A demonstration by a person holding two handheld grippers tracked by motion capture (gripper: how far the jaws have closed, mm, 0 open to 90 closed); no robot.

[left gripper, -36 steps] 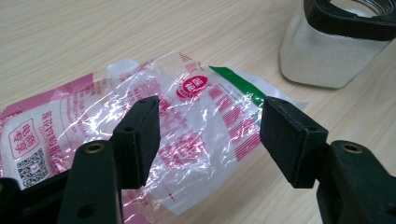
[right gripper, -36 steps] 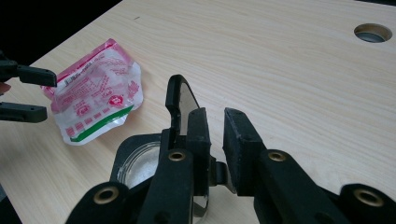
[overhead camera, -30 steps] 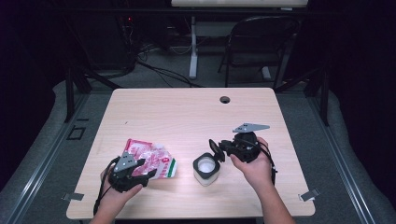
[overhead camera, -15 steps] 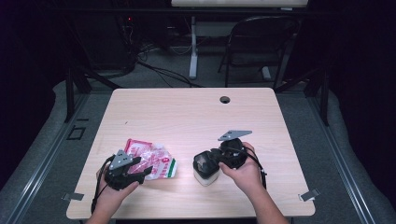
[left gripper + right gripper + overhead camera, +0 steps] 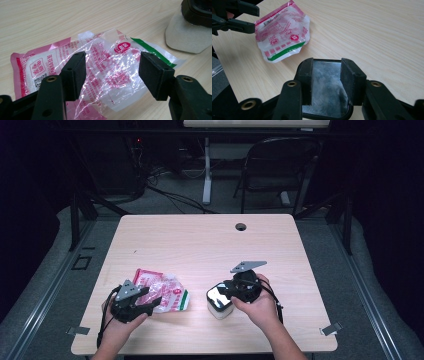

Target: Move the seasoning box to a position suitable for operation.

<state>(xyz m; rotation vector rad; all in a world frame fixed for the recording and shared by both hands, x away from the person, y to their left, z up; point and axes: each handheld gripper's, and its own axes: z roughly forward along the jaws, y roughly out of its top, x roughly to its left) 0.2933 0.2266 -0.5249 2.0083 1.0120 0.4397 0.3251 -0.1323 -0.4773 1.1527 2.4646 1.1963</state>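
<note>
Left gripper (image 5: 150,301) jaws apart, right gripper (image 5: 218,296) jaws just opening

The right gripper (image 5: 223,296) hides most of the white container (image 5: 219,309).

A crinkled clear packet (image 5: 105,72) with pink print and a green edge lies flat on the surface (image 5: 200,245). Near it stands a white tub (image 5: 219,305) with a black-rimmed foil top.

Glossy, crinkled clear plastic on the packet (image 5: 100,75), pink and green print shining through. The table (image 5: 200,245) is pale matt wood grain. The tub (image 5: 325,87) wears a silvery foil lid; matt black jaws, rough pads (image 5: 75,72).
</note>
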